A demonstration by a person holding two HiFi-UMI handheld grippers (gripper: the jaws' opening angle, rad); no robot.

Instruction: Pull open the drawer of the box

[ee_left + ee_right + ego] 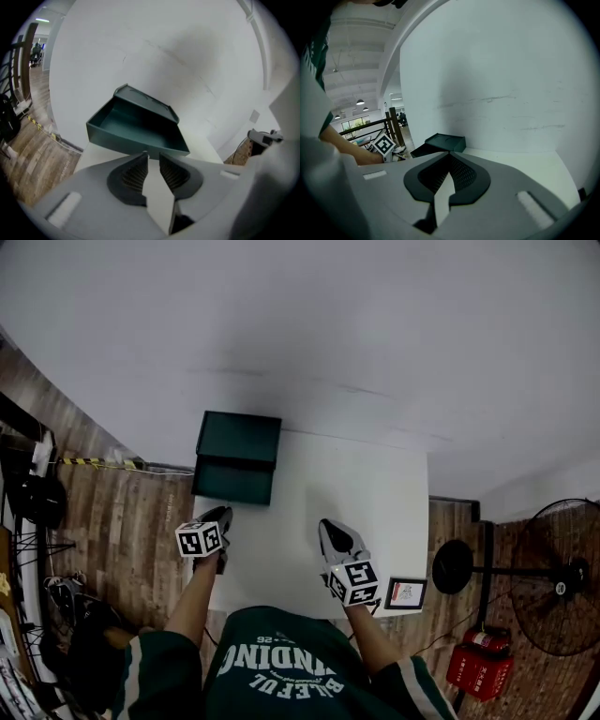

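A dark green box [238, 438] stands at the far left corner of the white table [375, 493]. Its drawer [232, 480] is slid out toward me and looks empty in the left gripper view [136, 129]. My left gripper [217, 515] hovers just in front of the drawer's front edge, and its jaws [153, 157] stand apart with nothing between them. My right gripper [326, 524] is over the middle of the table, away from the box, with its fingertips [450, 154] meeting. From the right gripper view the box [445, 140] lies ahead to the left.
A white wall rises directly behind the table. A small framed card [406, 593] lies at the table's near right corner. On the floor to the right stand a fan [558, 589] and a red extinguisher [480, 662]. Cables and gear crowd the wooden floor [122, 521] on the left.
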